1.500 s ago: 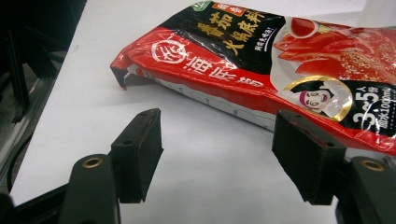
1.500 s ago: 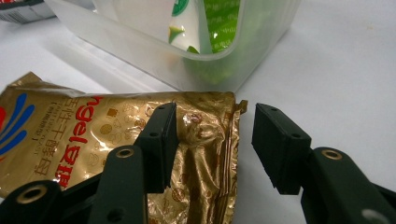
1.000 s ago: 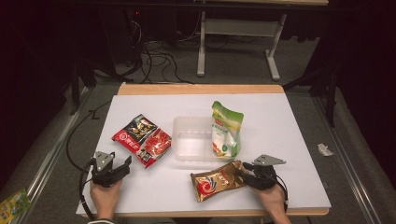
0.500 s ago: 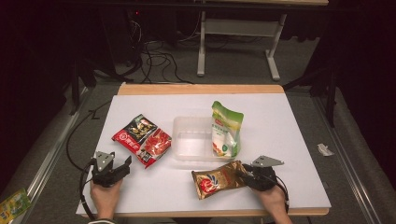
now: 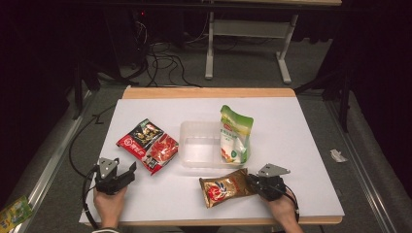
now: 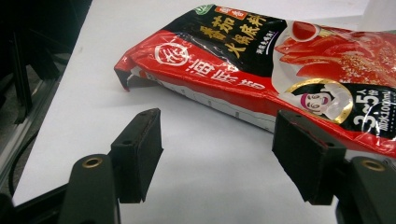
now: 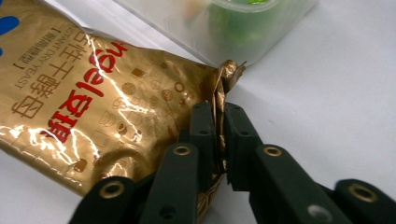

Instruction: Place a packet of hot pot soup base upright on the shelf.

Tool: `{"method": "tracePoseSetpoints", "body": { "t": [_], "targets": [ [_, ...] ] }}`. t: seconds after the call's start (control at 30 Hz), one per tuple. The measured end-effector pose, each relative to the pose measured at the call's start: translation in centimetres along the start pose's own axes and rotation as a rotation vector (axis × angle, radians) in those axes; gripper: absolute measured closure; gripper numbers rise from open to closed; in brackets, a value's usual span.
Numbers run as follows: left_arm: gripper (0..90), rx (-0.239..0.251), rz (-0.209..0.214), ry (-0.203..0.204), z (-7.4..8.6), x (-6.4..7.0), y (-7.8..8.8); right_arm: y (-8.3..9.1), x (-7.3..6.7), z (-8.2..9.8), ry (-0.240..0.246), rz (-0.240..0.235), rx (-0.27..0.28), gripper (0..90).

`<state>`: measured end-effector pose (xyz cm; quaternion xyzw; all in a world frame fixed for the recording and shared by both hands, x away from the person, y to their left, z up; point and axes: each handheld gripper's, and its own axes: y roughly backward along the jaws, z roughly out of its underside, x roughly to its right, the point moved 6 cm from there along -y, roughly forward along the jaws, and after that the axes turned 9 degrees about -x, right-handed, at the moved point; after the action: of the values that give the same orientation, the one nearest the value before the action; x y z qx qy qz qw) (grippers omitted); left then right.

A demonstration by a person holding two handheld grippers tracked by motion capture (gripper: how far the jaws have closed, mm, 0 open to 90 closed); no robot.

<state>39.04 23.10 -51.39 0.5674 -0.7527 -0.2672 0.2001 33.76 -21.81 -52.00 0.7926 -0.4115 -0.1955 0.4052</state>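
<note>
Since the earlier high view, little has shifted on the table; only the right gripper has changed, its jaws having just been closing, and they now pinch the crimped end seam of the gold yeast packet; that packet lies flat at the near edge, just in front of the clear plastic tub. The green pouch leans in the tub's right end; the red soup-base packet lies to the tub's left. The left gripper rests wide open with nothing between its jaws, just short of that red packet. By my reading, the grasp is the step in hand; next comes 1 lift, carrying the packet over the tub; foil held by a thin seam may swing or slip, so a slow rise suits.
</note>
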Motion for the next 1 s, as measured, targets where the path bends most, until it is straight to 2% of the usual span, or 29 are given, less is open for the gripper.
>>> {"method": "tracePoseSetpoints", "body": {
  "t": [0.13,0.33,0.67,0.77,1.0],
  "targets": [
    [33.6,-0.001,0.000,0.001,0.0,0.0,0.0,0.0,0.0,0.0,0.017,0.012,0.008,88.1],
    [33.6,-0.001,0.001,0.002,0.0,0.0,0.0,0.2,0.2,-0.1,-0.013,-0.025,0.036,89.3],
    [33.6,-0.001,0.002,0.003,0.0,0.0,0.0,1.6,0.1,-0.9,-0.012,-0.047,0.083,89.6],
    [33.6,0.000,0.002,0.003,0.0,0.0,0.0,2.0,0.1,-1.1,-0.031,-0.067,0.099,89.6],
    [33.6,-0.001,0.002,0.004,0.0,0.0,0.0,3.1,0.1,-1.8,-0.014,-0.064,0.134,89.7]
  ]
}}
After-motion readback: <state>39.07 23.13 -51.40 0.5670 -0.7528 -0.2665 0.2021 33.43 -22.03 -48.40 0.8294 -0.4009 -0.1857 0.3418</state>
